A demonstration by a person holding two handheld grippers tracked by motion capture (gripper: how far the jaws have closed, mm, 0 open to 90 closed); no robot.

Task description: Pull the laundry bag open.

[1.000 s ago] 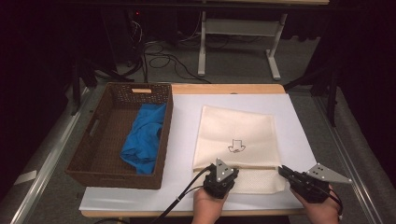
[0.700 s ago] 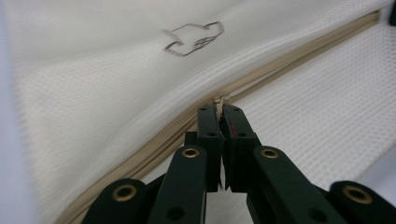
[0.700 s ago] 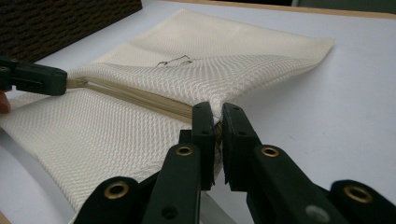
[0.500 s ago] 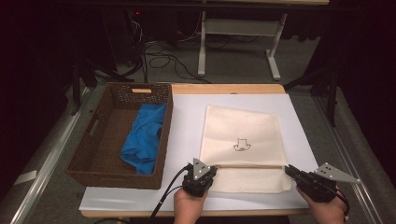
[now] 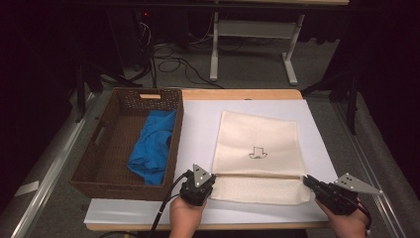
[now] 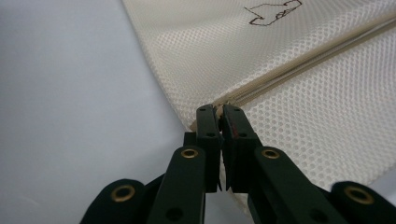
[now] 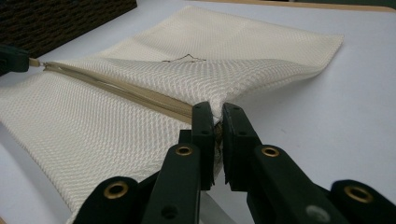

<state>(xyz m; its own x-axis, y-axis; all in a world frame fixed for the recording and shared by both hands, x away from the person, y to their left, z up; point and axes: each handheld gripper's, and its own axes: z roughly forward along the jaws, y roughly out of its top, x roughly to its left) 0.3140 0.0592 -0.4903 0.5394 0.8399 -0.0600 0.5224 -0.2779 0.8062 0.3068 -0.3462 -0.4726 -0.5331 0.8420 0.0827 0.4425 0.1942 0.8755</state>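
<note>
A cream mesh bag with a small dark drawing lies flat on the white mat. Its zipper runs across near the front edge. My left gripper is shut on the bag's left zipper end. My right gripper is shut on the bag at the zipper's right end, where the mesh lifts into a low ridge. In the right gripper view the left gripper shows far off at the zipper's other end.
A brown wicker basket stands left of the mat with a blue cloth inside. Its dark wall rises behind the bag. The wooden table edge lies at the back, with cables and a stand on the floor beyond.
My left gripper has moved left and my right gripper slightly right, both holding the bag. The zipper line is now drawn out straight between them.
</note>
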